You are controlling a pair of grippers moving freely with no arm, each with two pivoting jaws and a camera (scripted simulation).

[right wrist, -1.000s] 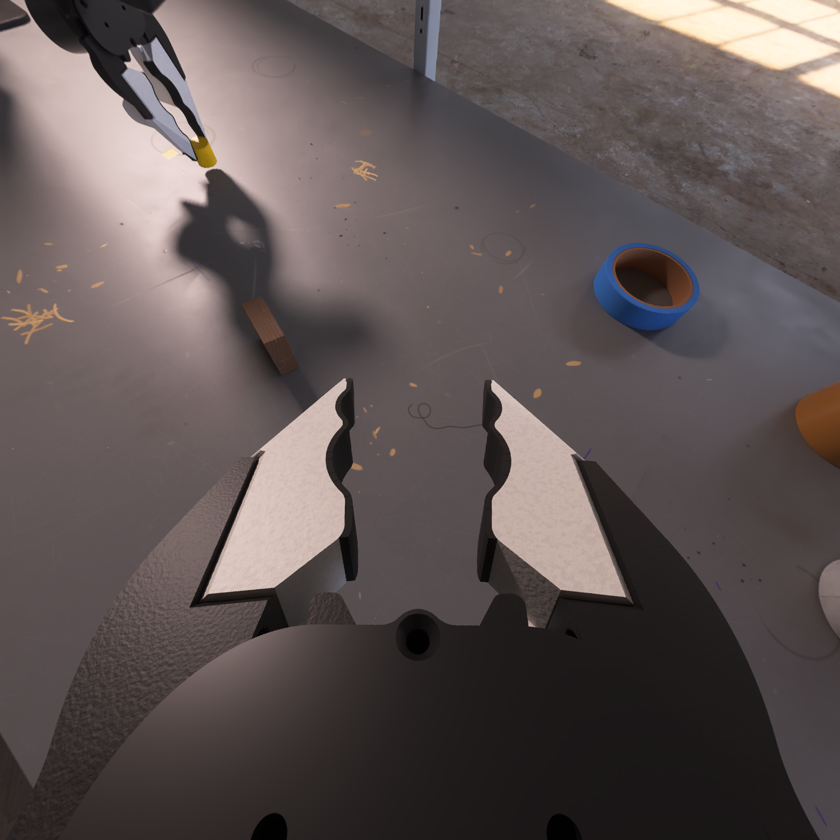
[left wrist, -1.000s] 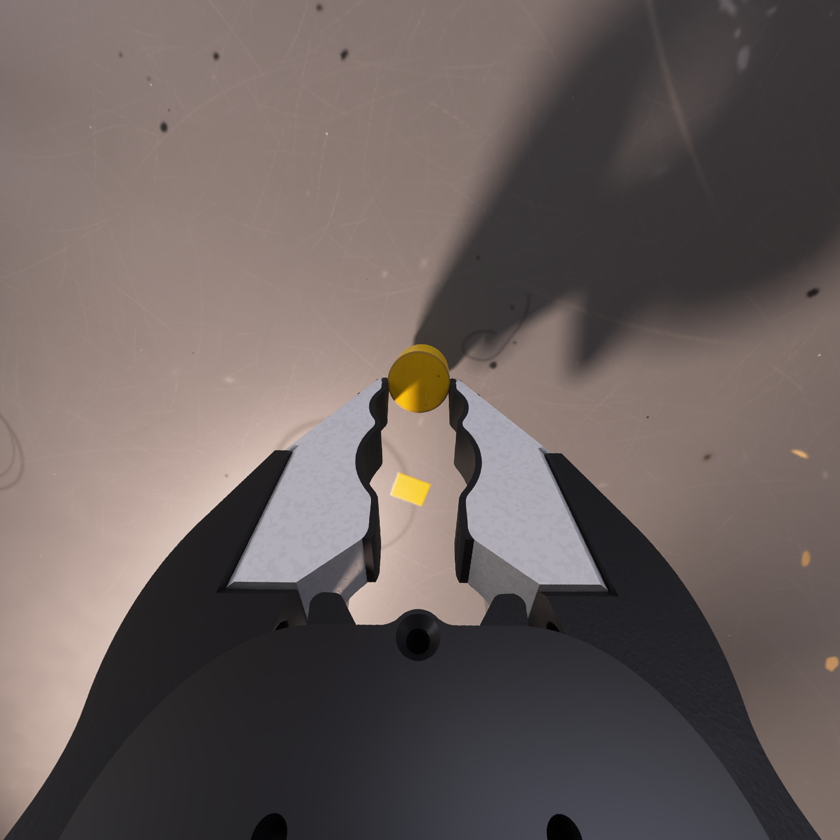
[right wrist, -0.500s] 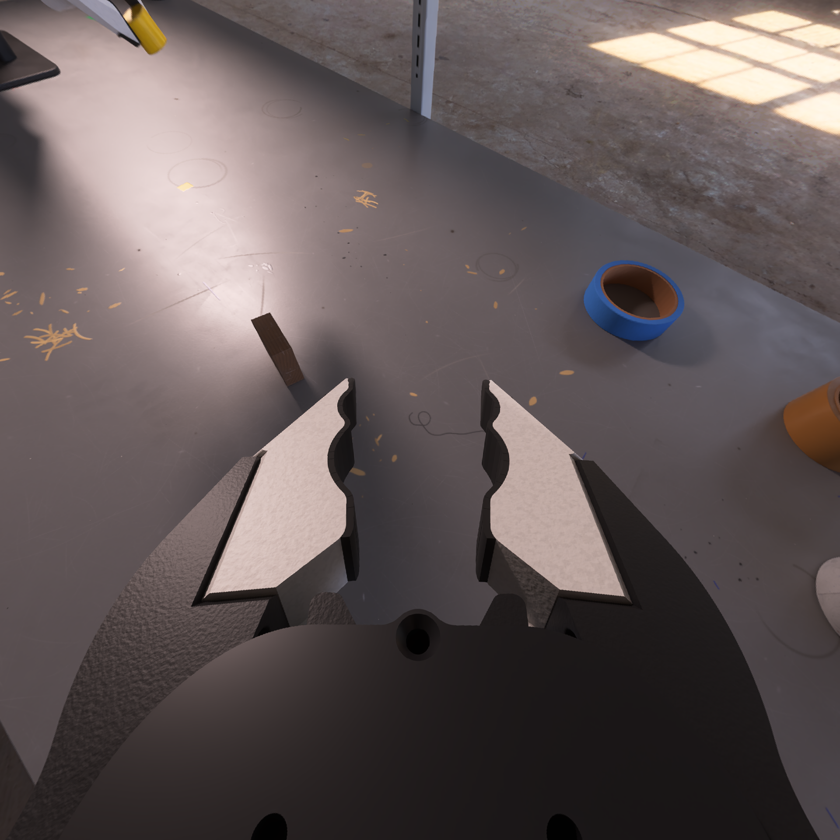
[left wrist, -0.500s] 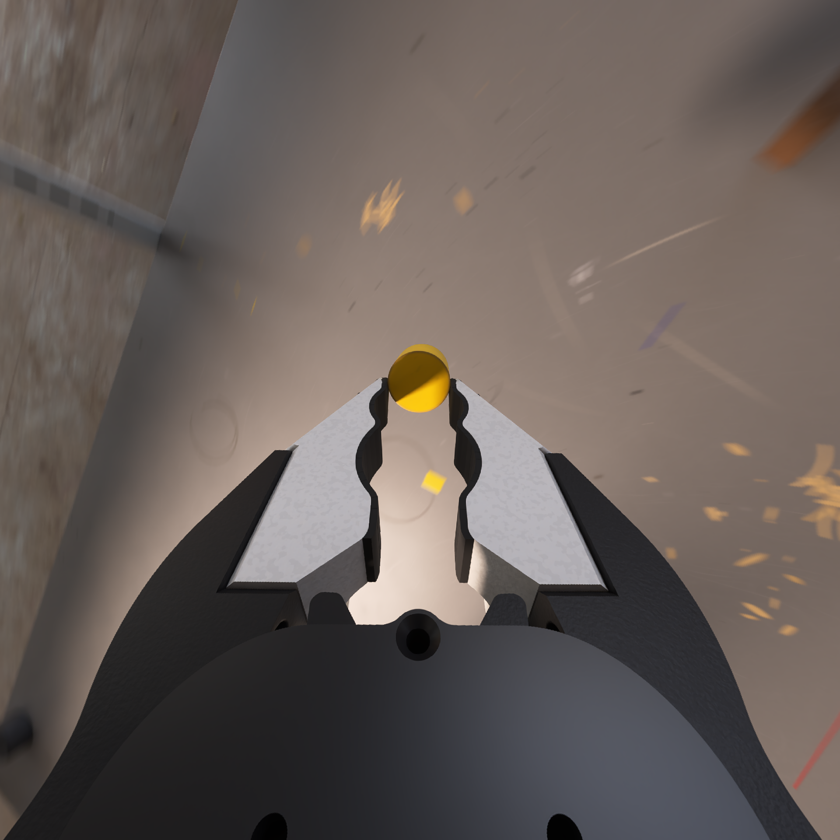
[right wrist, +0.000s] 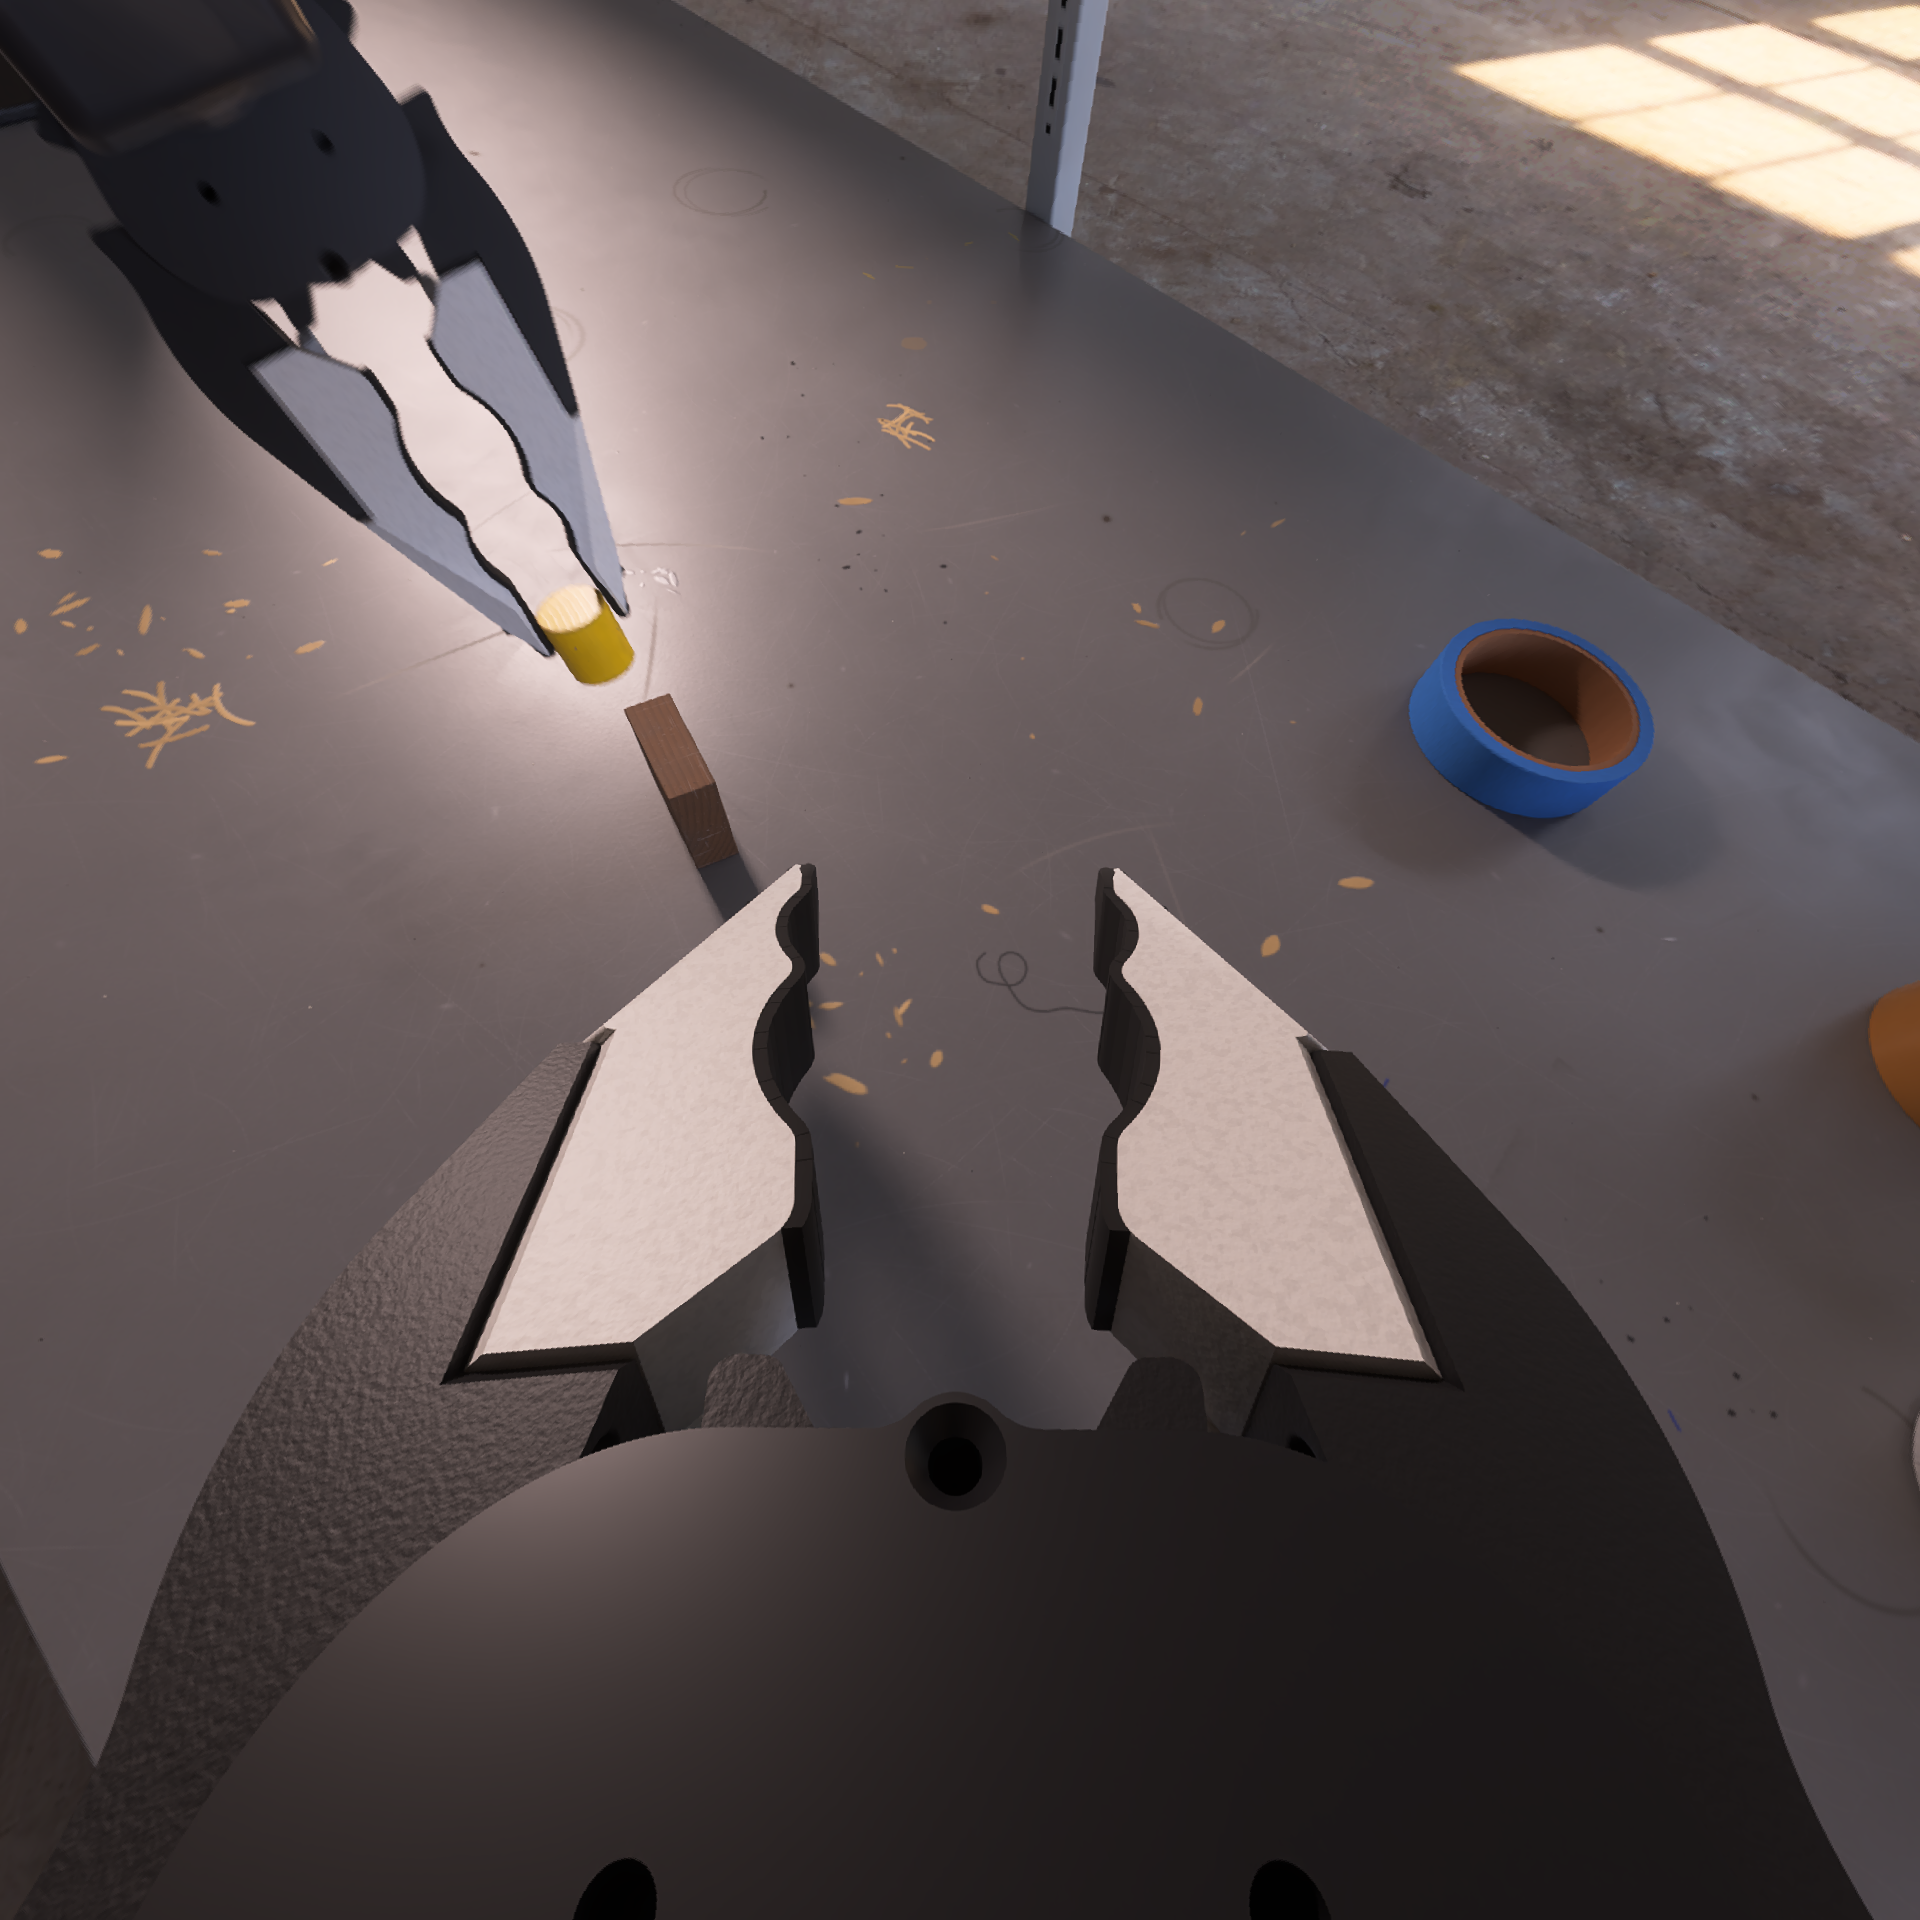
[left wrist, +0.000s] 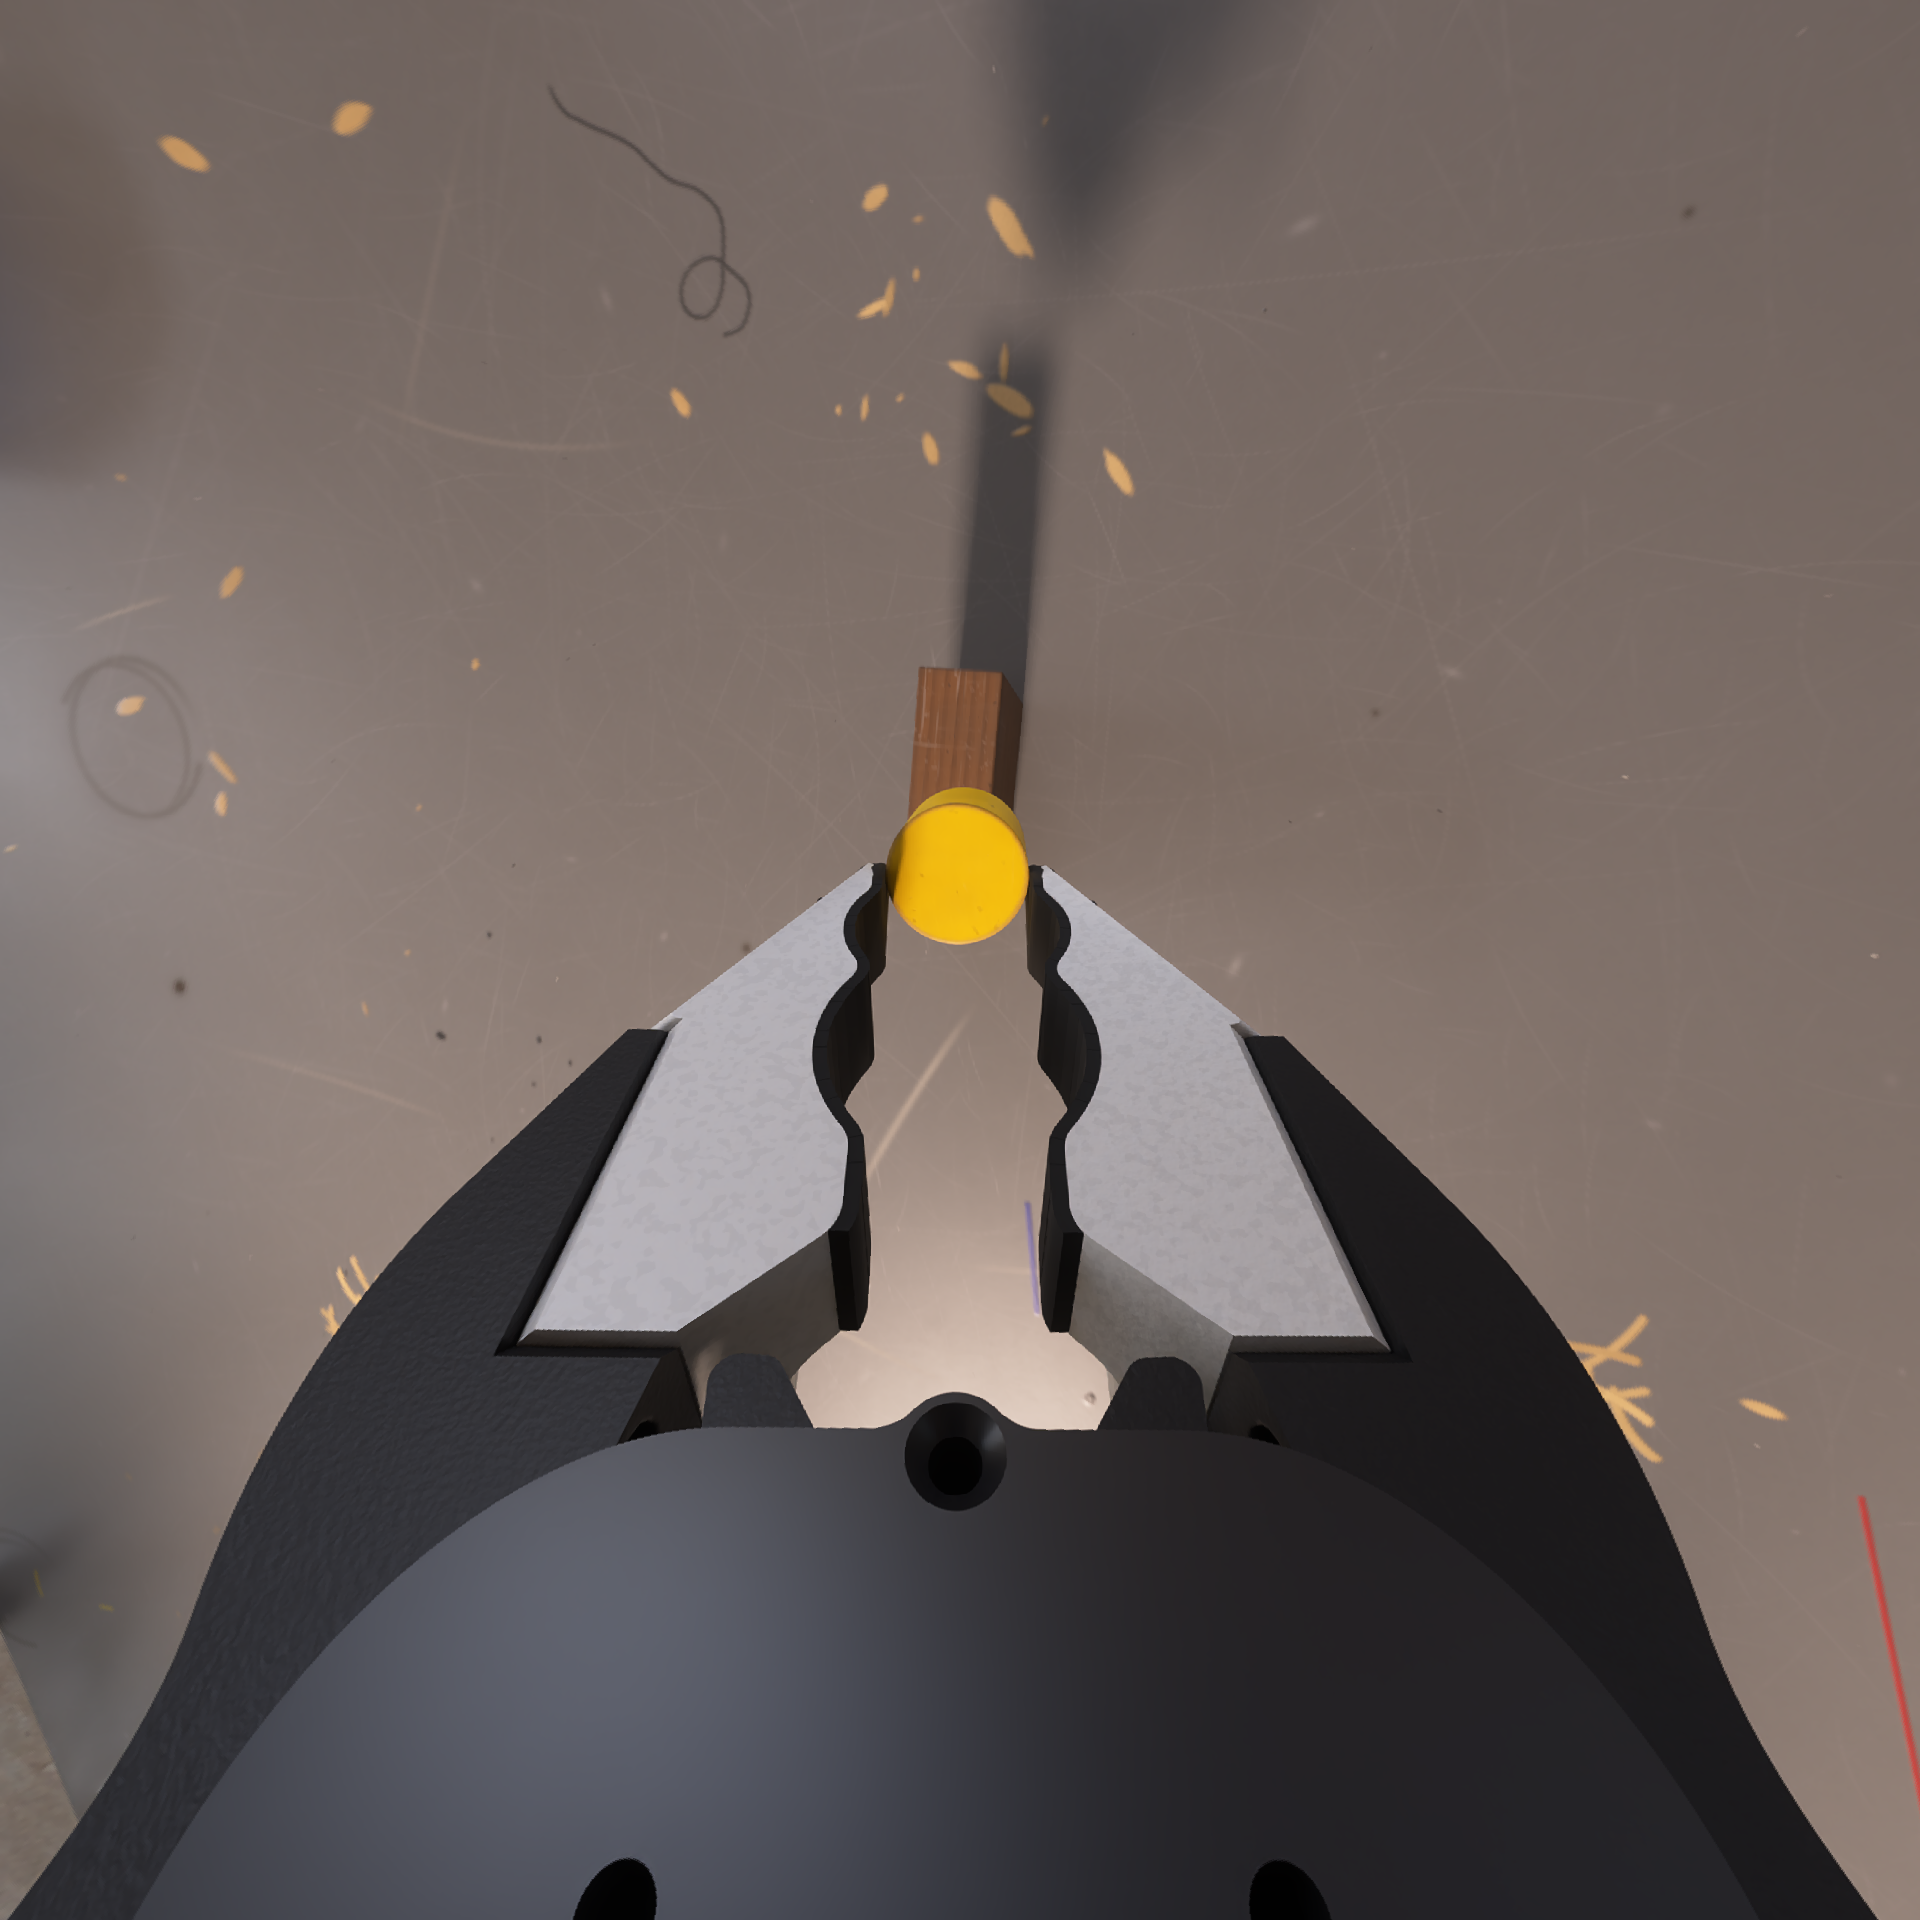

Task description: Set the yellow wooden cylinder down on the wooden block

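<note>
My left gripper (left wrist: pixel 957 883) is shut on the yellow wooden cylinder (left wrist: pixel 957 881), gripped at the fingertips with its round end facing the camera. The brown wooden block (left wrist: pixel 959 740) lies on the grey table just beyond and below the cylinder. In the right wrist view the left gripper (right wrist: pixel 582 623) hangs above the table with the cylinder (right wrist: pixel 586 634) held a little up and to the left of the block (right wrist: pixel 684 777). My right gripper (right wrist: pixel 956 899) is open and empty, its left fingertip close to the near end of the block.
A blue tape roll (right wrist: pixel 1530 717) lies at the right. An orange object (right wrist: pixel 1896 1049) shows at the right edge. Wood shavings (right wrist: pixel 171 717) are scattered on the dark table (right wrist: pixel 312 987). A white post (right wrist: pixel 1065 104) stands at the table's far edge.
The left gripper swung back down with the cylinder from the far left corner to just above the block. The right gripper stayed open and barely moved.
</note>
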